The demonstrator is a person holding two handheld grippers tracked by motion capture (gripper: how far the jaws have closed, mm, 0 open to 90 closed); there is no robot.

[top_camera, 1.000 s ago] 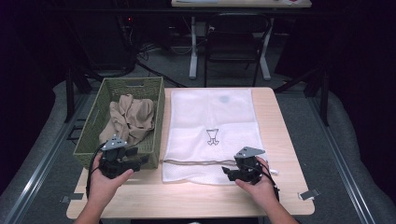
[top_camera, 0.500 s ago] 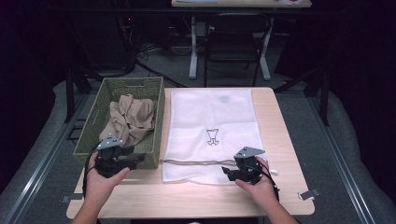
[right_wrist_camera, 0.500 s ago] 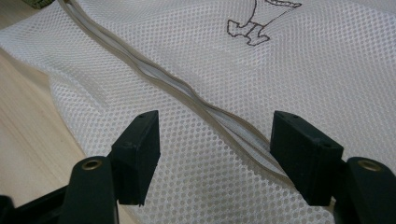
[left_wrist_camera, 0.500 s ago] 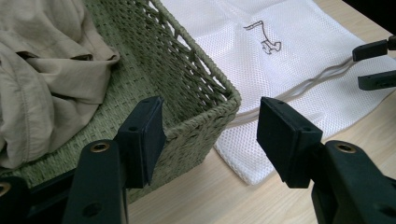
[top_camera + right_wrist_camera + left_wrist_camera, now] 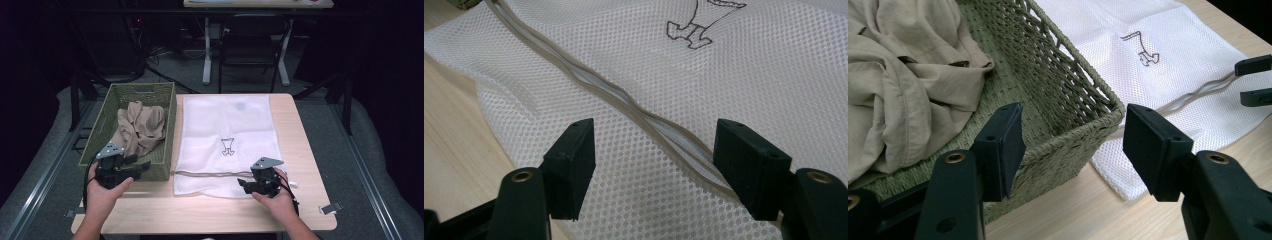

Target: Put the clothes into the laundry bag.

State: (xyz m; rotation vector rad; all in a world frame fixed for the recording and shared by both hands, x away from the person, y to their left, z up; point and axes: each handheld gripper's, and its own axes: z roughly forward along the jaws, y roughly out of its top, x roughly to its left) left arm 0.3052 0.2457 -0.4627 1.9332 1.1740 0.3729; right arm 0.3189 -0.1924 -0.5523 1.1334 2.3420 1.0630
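Left gripper [image 5: 1073, 145] gaping, empty, straddling green basket [image 5: 1068, 100] corner at eight o'clock. Right gripper [image 5: 654, 150] gaping, empty, over mesh bag [image 5: 734, 75] zipper [image 5: 624, 100] at five o'clock. Small outline drawing [image 5: 228, 146], no legible words.

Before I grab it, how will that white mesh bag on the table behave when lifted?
The mesh bag will probably be floppy: it lies flat and wrinkles near its zipper. It looks light, being thin open netting. Pinched at one edge it would likely sag and drag rather than lift whole, and pushing it may bunch it up.
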